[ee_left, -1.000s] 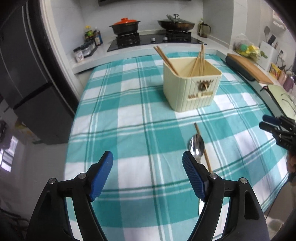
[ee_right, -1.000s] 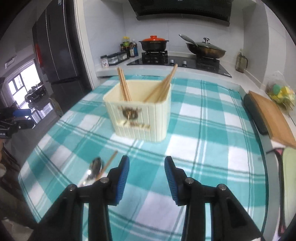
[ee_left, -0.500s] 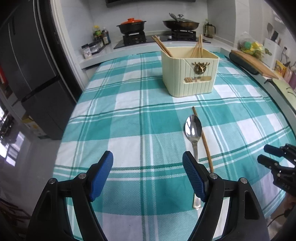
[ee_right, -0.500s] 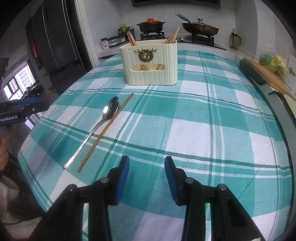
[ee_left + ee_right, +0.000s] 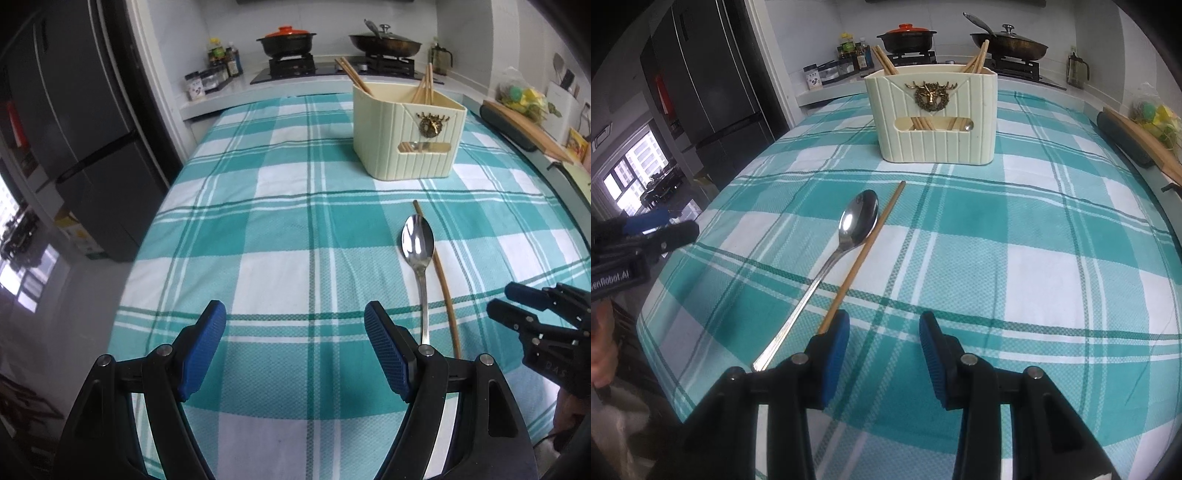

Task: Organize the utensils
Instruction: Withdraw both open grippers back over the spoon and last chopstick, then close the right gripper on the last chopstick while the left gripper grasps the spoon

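One spoon (image 5: pixel 858 221) and one loose chopstick (image 5: pixel 866 254) lie parallel, bowl toward utensil holder (image 5: pixel 934 118); left gripper (image 5: pixel 295 347) wide, right gripper (image 5: pixel 884 349) narrower, both empty.

A table under a teal-and-white checked cloth (image 5: pixel 295 229) fills the middle of a small kitchen. At twelve o'clock a white counter carries a black hob (image 5: pixel 295 68) with an orange-lidded pot (image 5: pixel 287 38) and a lidded wok (image 5: pixel 384 42); jars and bottles (image 5: pixel 218 70) stand at eleven. A tall dark fridge (image 5: pixel 70 122) rises at ten o'clock. At two o'clock a wooden board (image 5: pixel 524 129) lies along the side counter. Daylight enters through a window (image 5: pixel 631 166) at nine; the walls are pale.
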`<state>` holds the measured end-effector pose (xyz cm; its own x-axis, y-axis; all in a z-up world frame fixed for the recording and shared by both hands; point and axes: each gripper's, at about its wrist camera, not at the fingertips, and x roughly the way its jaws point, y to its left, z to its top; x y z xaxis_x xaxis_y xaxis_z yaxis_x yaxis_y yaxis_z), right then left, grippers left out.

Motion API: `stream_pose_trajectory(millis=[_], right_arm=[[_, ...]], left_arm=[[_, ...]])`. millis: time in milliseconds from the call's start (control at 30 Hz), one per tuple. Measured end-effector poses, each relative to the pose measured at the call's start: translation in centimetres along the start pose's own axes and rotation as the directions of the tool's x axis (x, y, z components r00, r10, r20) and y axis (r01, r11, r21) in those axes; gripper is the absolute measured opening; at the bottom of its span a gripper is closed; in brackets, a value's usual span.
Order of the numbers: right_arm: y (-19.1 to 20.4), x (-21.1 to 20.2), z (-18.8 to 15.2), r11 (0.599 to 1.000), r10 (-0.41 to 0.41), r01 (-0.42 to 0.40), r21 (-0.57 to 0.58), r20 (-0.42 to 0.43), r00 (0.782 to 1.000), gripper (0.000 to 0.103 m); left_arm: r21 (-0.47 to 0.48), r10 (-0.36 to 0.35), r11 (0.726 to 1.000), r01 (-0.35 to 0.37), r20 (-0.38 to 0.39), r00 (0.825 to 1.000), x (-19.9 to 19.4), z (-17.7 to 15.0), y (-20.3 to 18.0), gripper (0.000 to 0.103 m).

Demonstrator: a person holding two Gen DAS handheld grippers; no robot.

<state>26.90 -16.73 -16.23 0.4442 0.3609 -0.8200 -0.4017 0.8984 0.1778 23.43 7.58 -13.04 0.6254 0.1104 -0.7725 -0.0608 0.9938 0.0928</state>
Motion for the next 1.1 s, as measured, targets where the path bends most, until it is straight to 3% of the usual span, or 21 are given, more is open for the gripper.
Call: stream_pose_trajectory(millis=[300,367,400,533,833,1000,1100], right_arm=[[2.9,5.1,1.4,0.998,-0.013,0.009,-0.059,-0.063,0.998,0.037],[3.6,5.3,1.2,0.994,-0.044,0.039,-0.105,-0.041,0.998,0.028],[3.9,5.4,1.2,0.99,-0.058,0.053,-0.13,-0.035,0.998,0.011],[3.8,5.0,1.1,0.982,-0.115,0.11,-0.155,-0.021,0.993,0.006],[-4.7,1.4,-1.6,0.966,-0.257,0.258,0.031,-0.025,0.966,0.006],[-8.4,-1.6,-4.4,0.945,-0.308,0.311,0.103,-0.047,0.95,0.006],[-9.6,-2.7,-5.2,0.942,-0.301,0.307,0.134,-0.06,0.952,0.008]], left_arm=[[-0.043,-0.015,0.999,0.014,-0.024,1.0,0.4,-1.0,0.7,0.079],[-0.033,-0.024,0.999,0.023,-0.029,0.999,0.7,-0.9,0.2,0.079],[-0.027,-0.029,0.999,0.028,-0.031,0.999,0.8,-0.9,0.0,0.079],[-0.014,-0.065,0.998,0.065,-0.039,0.997,1.4,-0.8,-1.2,0.079],[0.013,-0.149,0.989,0.15,-0.059,0.987,2.5,-1.2,-3.7,0.079],[-0.011,-0.206,0.979,0.206,-0.08,0.975,4.0,-1.1,-5.0,0.079],[-0.014,-0.236,0.972,0.236,-0.083,0.968,5.2,-0.8,-6.1,0.079]])
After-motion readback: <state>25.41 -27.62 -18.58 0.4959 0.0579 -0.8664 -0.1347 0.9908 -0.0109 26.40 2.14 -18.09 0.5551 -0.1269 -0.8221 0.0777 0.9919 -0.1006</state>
